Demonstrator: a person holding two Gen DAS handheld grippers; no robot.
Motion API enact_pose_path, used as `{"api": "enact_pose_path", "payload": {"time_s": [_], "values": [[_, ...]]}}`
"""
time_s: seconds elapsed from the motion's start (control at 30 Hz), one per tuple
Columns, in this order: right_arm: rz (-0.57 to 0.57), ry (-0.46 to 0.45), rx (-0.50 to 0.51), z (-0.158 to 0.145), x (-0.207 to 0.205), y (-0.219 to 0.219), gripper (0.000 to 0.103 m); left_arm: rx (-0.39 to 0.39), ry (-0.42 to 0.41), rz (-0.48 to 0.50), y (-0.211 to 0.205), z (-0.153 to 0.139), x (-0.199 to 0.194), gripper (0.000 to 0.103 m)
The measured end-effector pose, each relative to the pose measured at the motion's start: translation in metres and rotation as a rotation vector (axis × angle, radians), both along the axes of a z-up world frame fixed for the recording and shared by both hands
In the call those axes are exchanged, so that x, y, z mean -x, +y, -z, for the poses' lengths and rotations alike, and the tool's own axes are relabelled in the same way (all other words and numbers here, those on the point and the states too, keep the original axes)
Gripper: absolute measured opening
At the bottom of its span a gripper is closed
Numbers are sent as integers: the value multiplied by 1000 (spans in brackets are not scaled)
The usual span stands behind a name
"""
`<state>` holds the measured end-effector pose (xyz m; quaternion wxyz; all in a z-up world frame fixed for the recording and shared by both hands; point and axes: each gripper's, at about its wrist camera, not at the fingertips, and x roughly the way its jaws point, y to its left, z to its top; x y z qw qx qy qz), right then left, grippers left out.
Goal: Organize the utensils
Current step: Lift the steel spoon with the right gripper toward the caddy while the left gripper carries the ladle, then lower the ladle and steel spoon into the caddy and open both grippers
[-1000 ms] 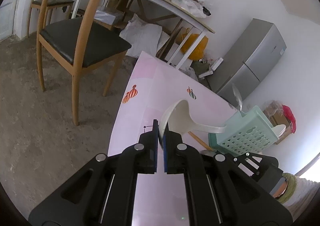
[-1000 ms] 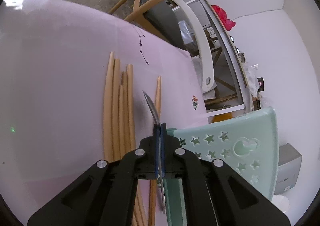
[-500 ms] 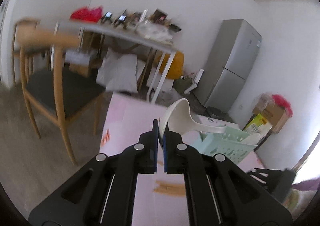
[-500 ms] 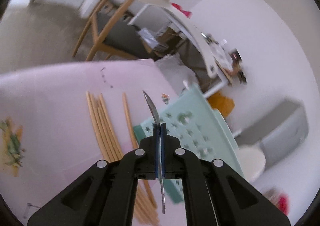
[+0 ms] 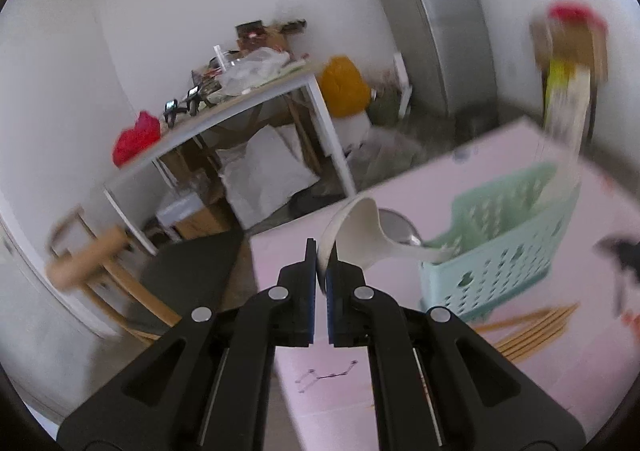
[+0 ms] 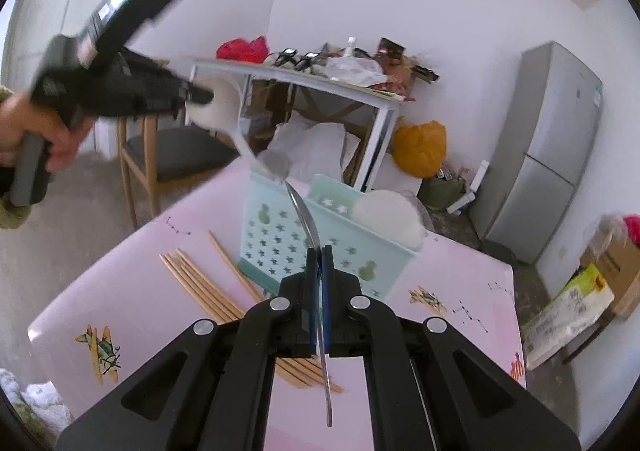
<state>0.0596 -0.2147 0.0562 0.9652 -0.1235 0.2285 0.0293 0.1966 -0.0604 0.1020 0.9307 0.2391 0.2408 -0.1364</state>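
Left gripper (image 5: 320,251): fingers clamped on the rim of the white ladle (image 5: 360,235), pinching the bowl edge rather than the handle, so the handle is free to lead into the basket.
Ladle: held in the air above the pink table (image 5: 520,391), bowl near the fingers, handle reaching toward the basket; whether its tip is inside yet I cannot tell (that edge is blurred).
Right gripper (image 6: 319,251): fingers shut tight on the thin handle of a metal spoon (image 6: 310,227), gripped partway along so both ends stick out, bowl forward and up, tail trailing back.
Spoon: aloft over the table, its bowl in front of the basket's top edge; it looks aimed for the same container.
Basket (image 6: 280,247): mint green with star cut-outs, standing upright on the table, already holding one white utensil head; upright storage is likely why both utensils are carried handle-free and raised.
Chopsticks (image 6: 200,283): a loose fan lying flat on the table just beside the basket, untouched and not yet sorted.
Hand (image 6: 36,131): seen in the right view, wrapped round the left gripper's grip.
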Motion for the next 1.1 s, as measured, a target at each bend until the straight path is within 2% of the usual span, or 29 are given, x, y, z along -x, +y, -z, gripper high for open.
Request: {"api": "enact_pose_path", "payload": {"time_s": [0.03, 0.1, 0.2, 0.27, 0.3, 0.33, 0.37, 0.47, 0.53, 0.63, 0.73, 0.93, 1.1], "values": [[5, -4, -23, -1, 3, -6, 2, -27, 18, 8, -9, 2, -3, 4], [18, -10, -58, 0, 6, -15, 2, -24, 55, 10, -20, 5, -7, 4], [43, -8, -131, 0, 14, -36, 2, 55, 110, 28, -26, 7, -15, 9], [57, -6, -194, 0, 18, -52, 2, 173, 166, 46, -24, 5, -21, 18], [63, -6, -222, -2, 20, -59, 2, 262, 190, 52, -20, 1, -24, 29], [69, -8, -258, -3, 21, -69, 2, 318, 201, 49, -17, 0, -26, 34], [73, -11, -294, -6, 22, -79, 2, 383, 208, 52, -12, -3, -26, 34], [77, -33, -372, -15, 24, -104, 2, 515, 184, 63, 0, -10, -20, 48], [71, -56, -420, -22, 21, -117, 2, 567, 167, 54, 8, -11, -15, 54], [48, -111, -489, -39, 14, -139, 2, 610, 160, 46, 17, -8, -6, 62], [10, -158, -553, -56, -1, -156, 2, 611, 151, 40, 25, -2, 1, 67], [-113, -155, -695, -70, -54, -172, 2, 590, 204, 62, 34, 28, 10, 74], [-162, -155, -697, -74, -89, -163, 2, 573, 256, 77, 31, 58, 10, 74]]}}
